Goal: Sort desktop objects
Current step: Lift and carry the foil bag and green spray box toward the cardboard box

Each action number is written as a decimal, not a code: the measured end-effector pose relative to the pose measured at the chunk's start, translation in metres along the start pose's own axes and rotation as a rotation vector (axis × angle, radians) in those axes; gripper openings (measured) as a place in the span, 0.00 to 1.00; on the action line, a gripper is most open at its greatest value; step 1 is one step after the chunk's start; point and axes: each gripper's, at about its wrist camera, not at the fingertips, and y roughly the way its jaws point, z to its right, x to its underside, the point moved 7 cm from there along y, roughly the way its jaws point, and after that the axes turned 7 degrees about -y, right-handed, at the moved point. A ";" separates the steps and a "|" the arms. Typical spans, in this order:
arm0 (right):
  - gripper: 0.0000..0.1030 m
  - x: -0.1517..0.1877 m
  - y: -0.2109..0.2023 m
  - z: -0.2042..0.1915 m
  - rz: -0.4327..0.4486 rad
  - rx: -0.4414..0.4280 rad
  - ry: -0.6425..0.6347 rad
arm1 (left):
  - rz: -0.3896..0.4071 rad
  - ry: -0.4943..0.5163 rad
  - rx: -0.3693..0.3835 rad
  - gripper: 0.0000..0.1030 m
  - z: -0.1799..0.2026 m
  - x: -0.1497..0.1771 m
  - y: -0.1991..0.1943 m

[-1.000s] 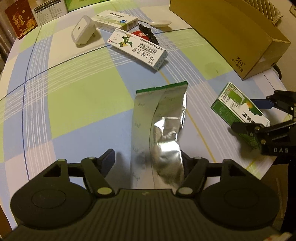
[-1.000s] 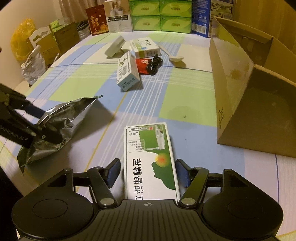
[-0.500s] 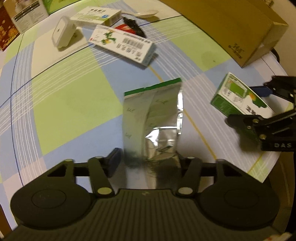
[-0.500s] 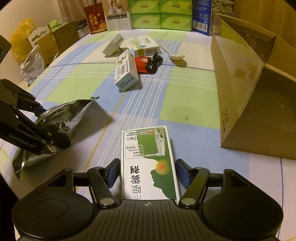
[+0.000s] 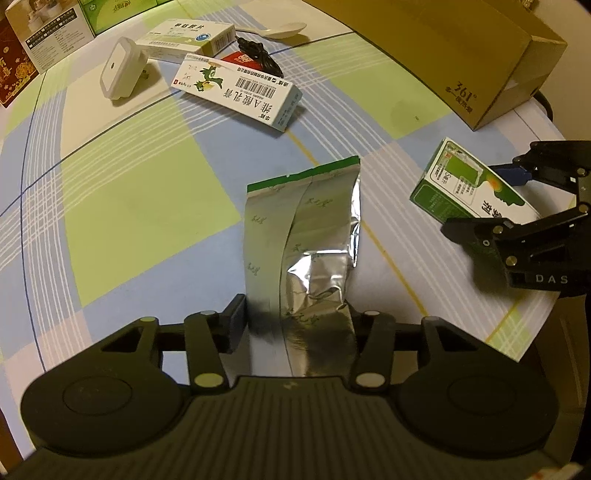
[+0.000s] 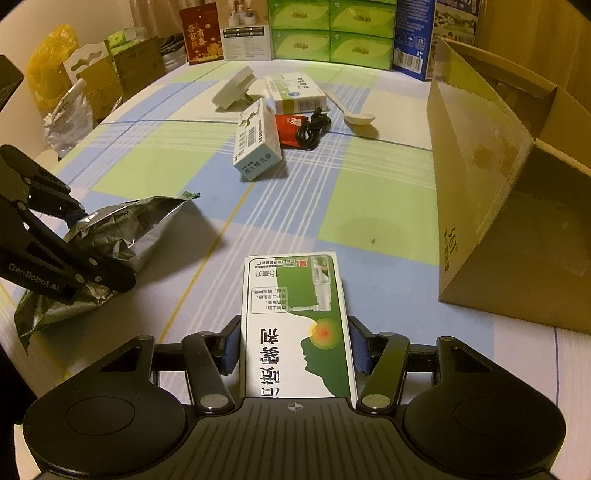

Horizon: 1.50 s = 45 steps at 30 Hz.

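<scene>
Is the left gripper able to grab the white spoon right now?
Probably not. The left gripper has its jaws shut on the foil bag, and the spoon lies far off behind two medicine boxes.

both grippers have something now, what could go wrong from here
The left gripper pinches only the crumpled end of the foil pouch; the limp foil could slip or tear when lifted. The right gripper grips the green medicine box near one end, so it may pivot. The cardboard box stands close on the right; its wall could catch it.
</scene>
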 end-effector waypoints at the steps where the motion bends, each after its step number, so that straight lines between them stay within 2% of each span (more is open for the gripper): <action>1: 0.53 0.000 0.000 0.000 0.000 0.001 -0.006 | -0.002 -0.002 0.001 0.45 0.000 0.000 0.000; 3: 0.53 0.000 0.001 -0.001 0.001 0.002 -0.014 | -0.002 -0.001 0.001 0.45 0.000 0.000 0.000; 11: 0.51 -0.001 -0.009 0.004 0.012 0.027 0.015 | 0.012 -0.009 -0.002 0.33 0.005 0.003 -0.006; 24: 0.51 -0.016 -0.054 0.009 0.100 0.056 0.039 | 0.052 -0.067 0.050 0.32 0.026 0.008 -0.039; 34: 0.51 -0.020 -0.093 0.018 0.161 0.085 0.060 | 0.115 -0.058 0.076 0.32 0.060 -0.014 -0.074; 45: 0.51 -0.014 -0.140 0.056 0.231 0.163 0.109 | 0.172 -0.025 0.145 0.32 0.118 -0.045 -0.093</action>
